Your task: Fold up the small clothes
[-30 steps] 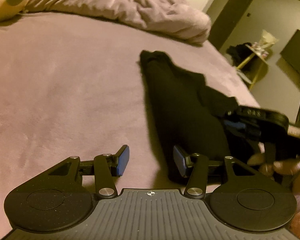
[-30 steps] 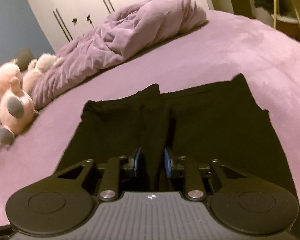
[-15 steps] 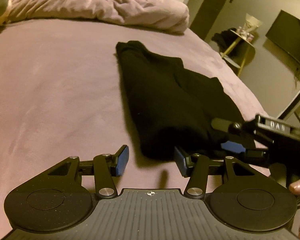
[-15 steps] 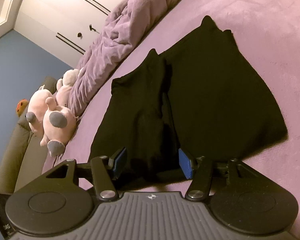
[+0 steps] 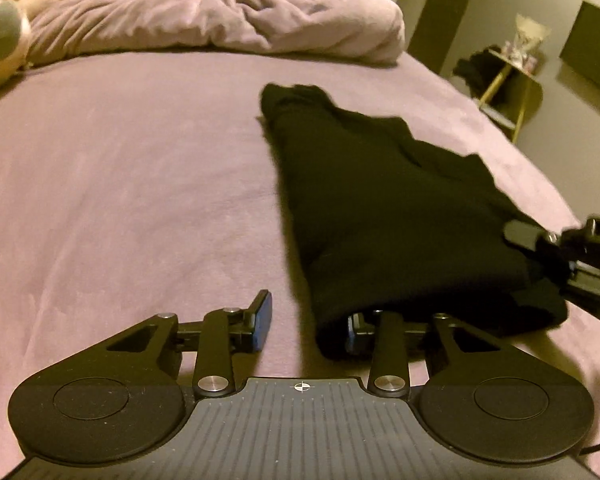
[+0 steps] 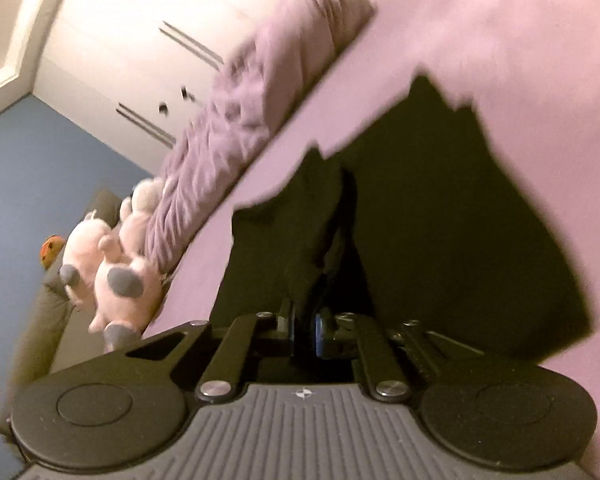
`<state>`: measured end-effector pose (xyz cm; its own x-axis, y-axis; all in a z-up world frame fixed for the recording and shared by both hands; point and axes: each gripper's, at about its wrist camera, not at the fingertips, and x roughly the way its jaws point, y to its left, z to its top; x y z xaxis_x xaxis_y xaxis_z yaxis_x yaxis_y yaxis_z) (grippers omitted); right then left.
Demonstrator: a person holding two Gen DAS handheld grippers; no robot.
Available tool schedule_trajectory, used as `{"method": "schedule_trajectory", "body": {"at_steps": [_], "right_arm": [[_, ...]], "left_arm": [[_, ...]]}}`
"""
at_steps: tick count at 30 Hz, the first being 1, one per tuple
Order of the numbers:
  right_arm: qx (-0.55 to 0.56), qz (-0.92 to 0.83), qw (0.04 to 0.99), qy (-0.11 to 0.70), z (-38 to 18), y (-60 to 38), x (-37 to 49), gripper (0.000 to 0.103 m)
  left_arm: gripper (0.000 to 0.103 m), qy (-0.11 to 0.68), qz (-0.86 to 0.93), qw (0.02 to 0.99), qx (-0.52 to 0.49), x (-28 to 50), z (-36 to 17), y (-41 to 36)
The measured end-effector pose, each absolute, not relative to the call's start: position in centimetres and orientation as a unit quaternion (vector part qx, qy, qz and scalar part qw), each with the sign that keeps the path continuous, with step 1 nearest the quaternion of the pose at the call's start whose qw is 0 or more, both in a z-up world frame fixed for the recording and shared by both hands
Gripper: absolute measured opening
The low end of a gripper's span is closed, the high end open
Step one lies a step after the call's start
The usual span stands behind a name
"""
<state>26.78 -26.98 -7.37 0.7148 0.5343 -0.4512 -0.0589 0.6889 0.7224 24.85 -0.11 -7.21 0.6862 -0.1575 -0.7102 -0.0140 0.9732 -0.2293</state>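
Gripping the near hem of the flat black fabric garment point(image 6: 440, 216), the right gripper point(image 6: 304, 330) has its jaws clenched on a pinch of cloth, while the left gripper point(image 5: 306, 326) is closing its jaws around the garment's near left corner, one finger tucked under the cloth and the other point(image 5: 262, 320) apart from it on the bare side. The garment lies straight ahead of both sets of jaws on the mauve plush bed cover point(image 5: 120, 200). To fold well, I judge the left should bite the corner fully before either hand lifts, then both should carry the hem evenly toward the far edge. Beyond the garment a rumpled mauve duvet point(image 5: 220, 12) and pink plush toys point(image 6: 116, 276) sit well apart, blocking nothing.
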Motion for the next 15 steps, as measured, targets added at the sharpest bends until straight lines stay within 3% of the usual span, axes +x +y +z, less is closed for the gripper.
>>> {"method": "schedule_trajectory", "body": {"at_steps": [4,7,10,11,15], "right_arm": [[0.249,0.149,0.884,0.367,-7.6,-26.4,26.8,0.009],[0.253,0.169,0.873,0.381,-7.9,-26.8,27.2,0.016],[0.278,0.173,0.875,0.356,-7.2,-28.2,28.2,0.050],[0.285,0.181,0.873,0.353,-7.1,-28.4,29.1,0.054],[0.301,0.192,0.855,0.377,-8.1,-28.0,33.0,0.054]], "left_arm": [[0.043,0.401,-0.053,0.907,-0.115,24.4,-7.4,0.1],[0.046,0.399,-0.065,0.906,-0.128,23.5,-6.7,1.1],[0.051,0.386,-0.079,0.907,-0.150,23.0,-5.5,2.3],[0.052,0.383,-0.078,0.906,-0.161,23.1,-5.3,2.7],[0.052,0.380,-0.089,0.896,-0.212,24.2,-5.3,3.8]]}}
